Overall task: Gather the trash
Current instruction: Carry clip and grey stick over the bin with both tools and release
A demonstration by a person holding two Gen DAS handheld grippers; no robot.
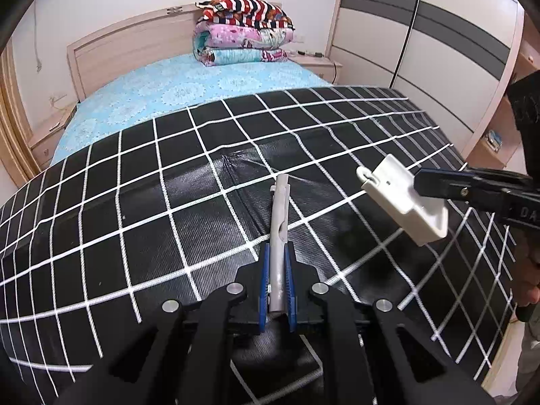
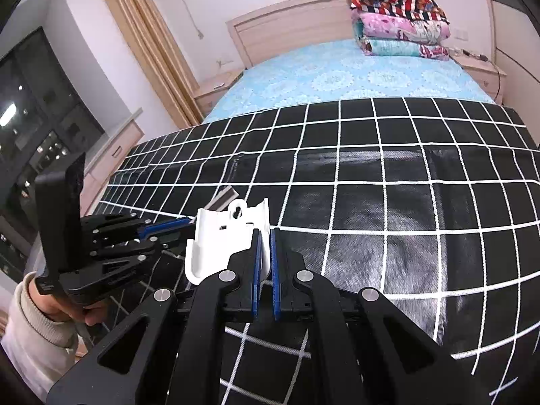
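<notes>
A grey plastic tube-like piece (image 1: 278,236) lies lengthwise between the blue pads of the left gripper (image 1: 277,253), clamped tight, its far end resting on the black white-gridded mat (image 1: 135,202). To its right, the right gripper (image 2: 265,233) is closed on a white plastic holder (image 2: 222,236), held above the mat. Beyond lie a blue bedsheet (image 1: 189,84) and folded quilts (image 1: 243,33).

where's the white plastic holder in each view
Left wrist view: white plastic holder at right of centre, held in the air by the right claw.
Right wrist view: holder at lower centre, clamped by its right wall.
Shared landmark: the folded quilts stacked by the headboard.
</notes>
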